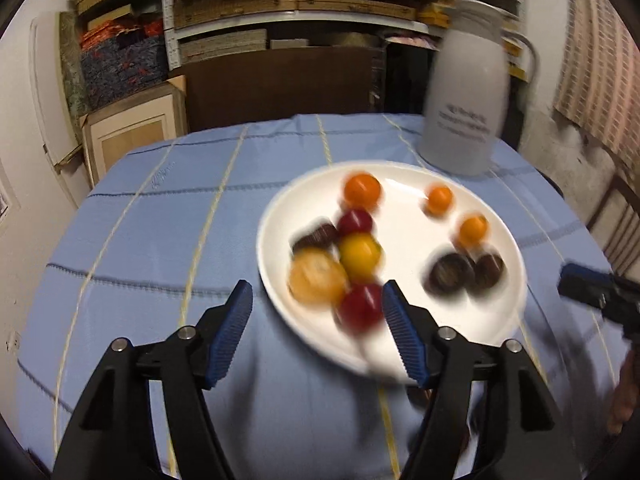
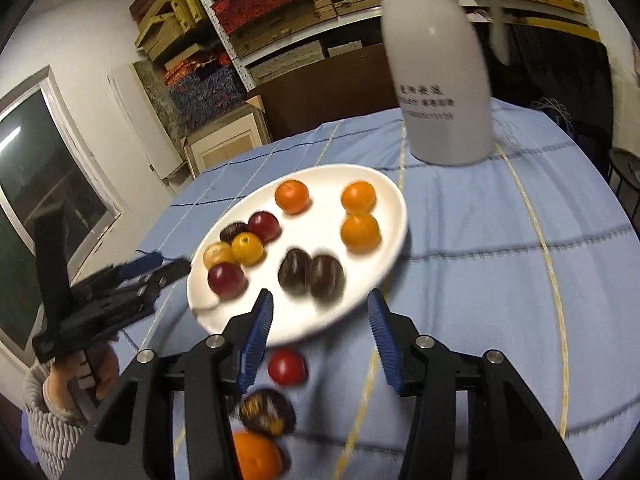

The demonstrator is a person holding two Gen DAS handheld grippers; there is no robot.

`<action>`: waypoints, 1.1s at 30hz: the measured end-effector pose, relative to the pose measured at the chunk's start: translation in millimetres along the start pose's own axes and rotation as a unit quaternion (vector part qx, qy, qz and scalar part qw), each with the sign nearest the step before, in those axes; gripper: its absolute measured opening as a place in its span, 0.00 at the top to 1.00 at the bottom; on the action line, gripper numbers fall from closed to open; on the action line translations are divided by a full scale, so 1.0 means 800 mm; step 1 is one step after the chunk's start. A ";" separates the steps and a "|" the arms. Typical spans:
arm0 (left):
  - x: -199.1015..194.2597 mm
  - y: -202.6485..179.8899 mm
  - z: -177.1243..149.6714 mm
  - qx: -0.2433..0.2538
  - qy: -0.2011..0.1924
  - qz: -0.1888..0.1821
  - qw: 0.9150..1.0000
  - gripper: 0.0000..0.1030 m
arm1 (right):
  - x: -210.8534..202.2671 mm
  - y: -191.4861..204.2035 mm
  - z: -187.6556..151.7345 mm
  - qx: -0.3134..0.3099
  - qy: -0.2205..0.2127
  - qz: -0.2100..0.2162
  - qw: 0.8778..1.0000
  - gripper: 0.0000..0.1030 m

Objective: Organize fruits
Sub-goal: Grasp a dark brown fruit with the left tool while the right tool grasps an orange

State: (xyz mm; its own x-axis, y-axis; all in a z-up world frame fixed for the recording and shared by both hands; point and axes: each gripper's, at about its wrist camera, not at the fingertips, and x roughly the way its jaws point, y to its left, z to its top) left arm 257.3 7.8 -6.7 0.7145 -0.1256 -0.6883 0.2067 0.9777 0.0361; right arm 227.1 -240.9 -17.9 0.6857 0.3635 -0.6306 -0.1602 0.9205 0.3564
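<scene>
A: Where does the fruit stand?

B: Most of it lies on the plate (image 2: 384,184), which sits on the blue cloth (image 2: 500,280). Three oranges (image 2: 360,232) lie toward the jug side, two of them touching. Two dark fruits (image 2: 311,277) touch each other near the plate's middle. A cluster at the left edge holds two red fruits (image 2: 226,280), a yellow one (image 2: 247,248), a pale orange one (image 2: 218,254) and a dark one.

A: Anything off the plate?

B: Three pieces on the cloth, just past the plate's near rim: a red fruit (image 2: 286,366), a dark fruit (image 2: 267,412) and an orange (image 2: 256,458), in a row toward the right camera.

A: The tongs?

B: The right gripper (image 2: 320,320) has its jaws spread wide, holding nothing, above the plate's near rim. The left gripper (image 1: 316,312) is likewise parted and empty; its right finger overlaps the plate's near edge beside a red fruit. The left view is blurred.

A: Other items?

B: A white jug (image 2: 440,80) stands upright on the cloth beyond the plate, apart from it.
</scene>
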 end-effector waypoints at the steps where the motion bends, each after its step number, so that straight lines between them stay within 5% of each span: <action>1: -0.008 -0.007 -0.013 0.010 0.001 -0.004 1.000 0.37 | -0.005 -0.006 -0.011 0.008 0.002 0.001 1.000 0.47; 9: -0.035 -0.055 -0.092 0.056 0.018 -0.023 0.998 0.36 | -0.030 -0.031 -0.044 0.048 -0.001 0.007 0.999 0.41; 24: -0.014 -0.085 -0.102 0.086 0.045 -0.041 0.994 0.36 | -0.032 -0.031 -0.048 0.049 0.001 0.009 0.999 0.40; 30: -0.008 -0.084 -0.102 0.082 0.055 -0.060 0.993 0.61 | -0.030 -0.032 -0.049 0.051 0.003 0.007 0.999 0.40; 33: -0.002 -0.081 -0.102 0.077 0.063 -0.068 0.993 0.61 | -0.029 -0.032 -0.050 0.050 0.004 0.008 0.999 0.40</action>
State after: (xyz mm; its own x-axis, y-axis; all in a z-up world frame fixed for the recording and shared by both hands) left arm 188.3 -42.0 -67.0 0.5853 -0.2223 -0.7797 0.4016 0.9149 0.0407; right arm 186.7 -267.0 -39.8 0.6783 0.3789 -0.6296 -0.0982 0.8959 0.4333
